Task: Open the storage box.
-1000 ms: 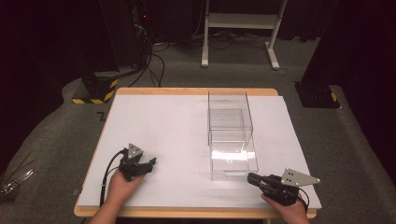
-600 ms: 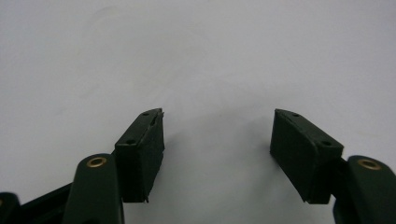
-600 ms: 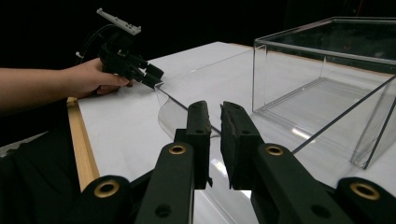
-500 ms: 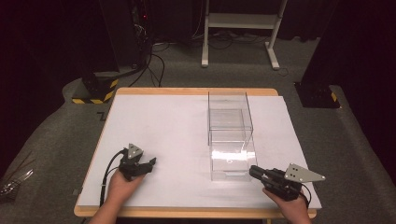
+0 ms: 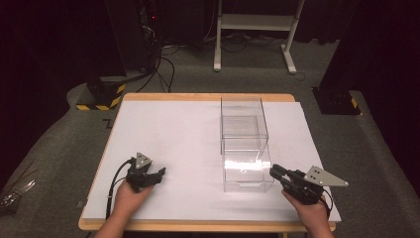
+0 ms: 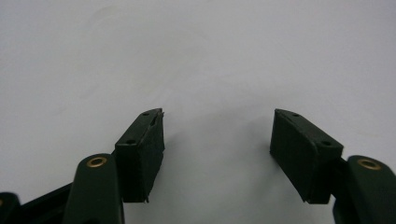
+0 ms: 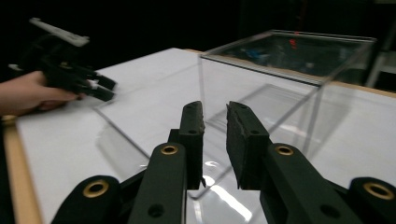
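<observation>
Nothing is gripped yet, so the work looks barely begun: what is left, by my reading, is for the right hand-held gripper [image 5: 275, 172] to close on the near box [image 5: 247, 169] and do whatever is to be done with it.

Nearest, at the near edge of the table [image 5: 173, 134], two hand-held grippers lie in the person's two hands. The left hand-held gripper [image 5: 159, 173] rests near the left edge, jaws spread wide over bare white surface, well apart from the boxes. The right one sits at the near right, its tips just beside the near box's right wall; its jaws stand almost together with a narrow gap, and nothing between them.

Farther in, right of centre, stand two clear open-topped boxes, end to end and touching: the near box, then the far box [image 5: 242, 119]. Both look empty. One table, covered in white.
</observation>
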Motion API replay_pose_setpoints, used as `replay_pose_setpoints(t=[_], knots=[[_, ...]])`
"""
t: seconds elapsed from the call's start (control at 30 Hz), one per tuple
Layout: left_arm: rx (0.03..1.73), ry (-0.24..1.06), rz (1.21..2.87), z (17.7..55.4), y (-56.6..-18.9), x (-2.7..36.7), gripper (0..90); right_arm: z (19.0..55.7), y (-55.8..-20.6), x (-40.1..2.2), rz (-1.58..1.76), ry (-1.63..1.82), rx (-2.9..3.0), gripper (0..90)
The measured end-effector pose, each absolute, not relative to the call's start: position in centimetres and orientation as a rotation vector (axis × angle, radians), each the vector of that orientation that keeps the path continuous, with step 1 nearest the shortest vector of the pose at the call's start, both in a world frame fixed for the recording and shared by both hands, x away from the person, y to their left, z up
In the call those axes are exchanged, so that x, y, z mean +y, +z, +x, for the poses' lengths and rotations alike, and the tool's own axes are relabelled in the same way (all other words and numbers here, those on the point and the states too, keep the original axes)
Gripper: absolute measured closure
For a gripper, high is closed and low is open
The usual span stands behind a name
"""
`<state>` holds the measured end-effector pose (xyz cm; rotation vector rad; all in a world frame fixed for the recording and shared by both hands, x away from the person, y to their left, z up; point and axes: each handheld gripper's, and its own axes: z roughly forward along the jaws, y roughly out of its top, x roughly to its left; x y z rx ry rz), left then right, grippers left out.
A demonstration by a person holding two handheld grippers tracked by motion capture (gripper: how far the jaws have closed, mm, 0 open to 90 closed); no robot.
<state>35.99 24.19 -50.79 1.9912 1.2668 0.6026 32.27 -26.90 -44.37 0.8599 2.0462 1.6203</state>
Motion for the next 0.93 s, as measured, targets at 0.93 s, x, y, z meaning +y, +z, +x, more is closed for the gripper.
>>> replay_pose_setpoints(t=[0.93], knots=[[1.264,0.606,1.993,36.0,-50.8,24.2,35.4,34.5,-49.6,-29.6,1.305,1.118,1.842,43.6]])
